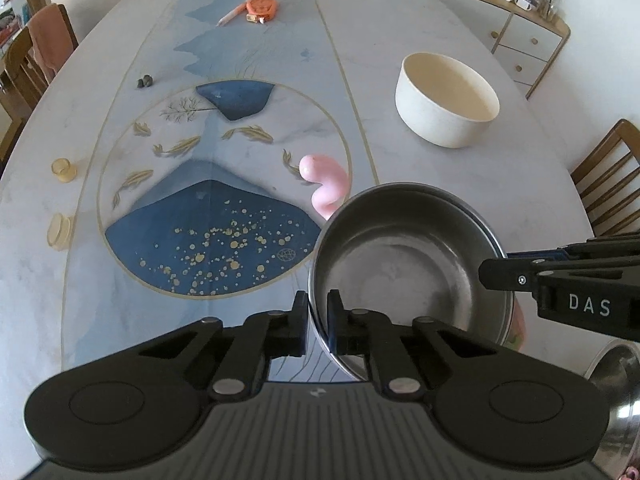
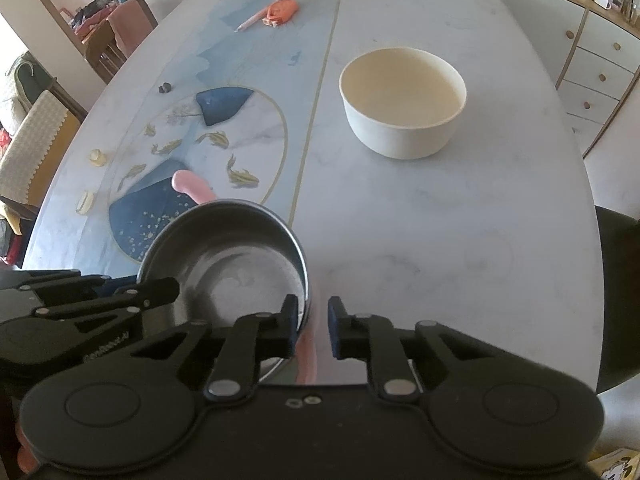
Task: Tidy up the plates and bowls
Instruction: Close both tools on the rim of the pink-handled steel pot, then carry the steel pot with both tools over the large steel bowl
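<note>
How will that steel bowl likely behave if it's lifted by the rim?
The steel bowl looks thin-walled and rigid, so it is probably light and stiff. Its polished wall looks slick, so it may slip in the left tool, which pinches only its rim. It should not break easily.

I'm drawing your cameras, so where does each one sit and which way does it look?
Left wrist: on the left gripper, looking along its fingers down at the steel bowl; the right gripper shows too.
Right wrist: on the right gripper, looking down at the steel bowl's opposite rim; the left gripper shows.
Shared: steel bowl, cream bowl, table.
</note>
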The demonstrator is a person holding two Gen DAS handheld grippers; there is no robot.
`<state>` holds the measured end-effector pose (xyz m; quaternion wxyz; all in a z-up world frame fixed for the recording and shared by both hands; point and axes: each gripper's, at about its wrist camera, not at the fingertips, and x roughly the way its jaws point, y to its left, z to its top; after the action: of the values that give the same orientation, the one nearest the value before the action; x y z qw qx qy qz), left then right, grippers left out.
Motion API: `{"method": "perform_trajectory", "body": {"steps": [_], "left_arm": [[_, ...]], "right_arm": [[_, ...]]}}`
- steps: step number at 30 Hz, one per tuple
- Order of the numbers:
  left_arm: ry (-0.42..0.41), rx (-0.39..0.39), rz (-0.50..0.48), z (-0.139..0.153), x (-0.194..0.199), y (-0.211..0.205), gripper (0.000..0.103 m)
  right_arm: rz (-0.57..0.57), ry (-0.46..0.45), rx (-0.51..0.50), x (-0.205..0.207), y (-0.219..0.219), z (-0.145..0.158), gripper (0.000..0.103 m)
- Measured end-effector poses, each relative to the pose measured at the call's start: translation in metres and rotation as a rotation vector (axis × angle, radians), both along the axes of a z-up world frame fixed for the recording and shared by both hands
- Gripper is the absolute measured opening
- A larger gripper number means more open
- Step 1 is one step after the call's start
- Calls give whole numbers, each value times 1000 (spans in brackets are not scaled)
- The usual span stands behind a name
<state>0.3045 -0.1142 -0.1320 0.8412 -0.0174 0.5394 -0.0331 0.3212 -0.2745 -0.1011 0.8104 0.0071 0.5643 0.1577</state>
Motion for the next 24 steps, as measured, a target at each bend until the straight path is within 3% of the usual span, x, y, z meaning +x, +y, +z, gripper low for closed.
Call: {"method": "perform_trajectory", "body": {"steps": [2, 15, 24], "left_arm": [[0, -1, 2, 1, 0, 0, 8], [-23, 18, -9, 17, -7, -3, 8], [-74, 17, -44, 47, -17, -15, 8]], "right_arm": [[3, -2, 0, -1, 2, 1, 8], [-11, -10, -7, -8, 2, 9, 7], [-41, -69, -1, -23, -13, 39, 7]]}}
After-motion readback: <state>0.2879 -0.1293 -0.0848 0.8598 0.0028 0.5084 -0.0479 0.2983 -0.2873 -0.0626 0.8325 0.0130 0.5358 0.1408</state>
